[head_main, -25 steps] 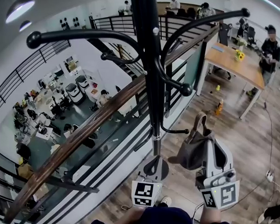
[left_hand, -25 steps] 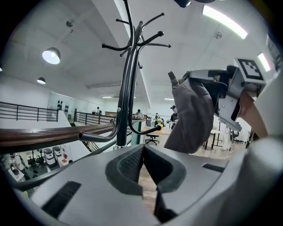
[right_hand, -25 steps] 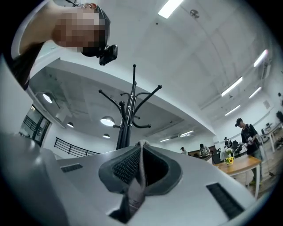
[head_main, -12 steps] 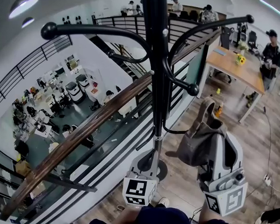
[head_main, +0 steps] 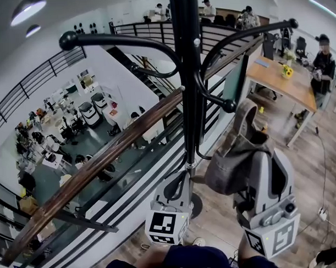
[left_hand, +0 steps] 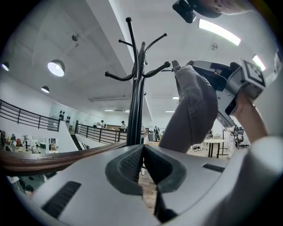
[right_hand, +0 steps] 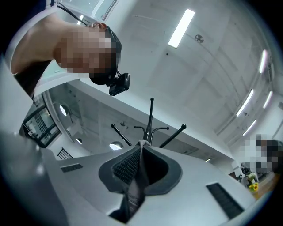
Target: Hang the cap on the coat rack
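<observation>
The black coat rack (head_main: 188,75) stands straight ahead, its curved hooks ending in balls. A grey cap (head_main: 235,161) hangs just right of the pole, below the short lower hook (head_main: 228,106). My right gripper (head_main: 255,150) is shut on the cap's fabric (right_hand: 135,190) and points up at the rack (right_hand: 150,119). My left gripper (head_main: 182,178) is at the foot of the pole, shut with nothing between its jaws (left_hand: 142,148). In the left gripper view the cap (left_hand: 194,110) sits close beside a hook of the rack (left_hand: 138,88), with the right gripper (left_hand: 221,84) behind it.
A wooden handrail on black railing (head_main: 103,160) runs diagonally behind the rack, with an open lower floor beyond it. A wooden table (head_main: 287,82) and a standing person (head_main: 322,59) are at the right. The rack's round base (head_main: 196,204) rests on the wood floor.
Both grippers have risen. The cap has come up with the right gripper and now sits nearer the short lower hook on the right.
</observation>
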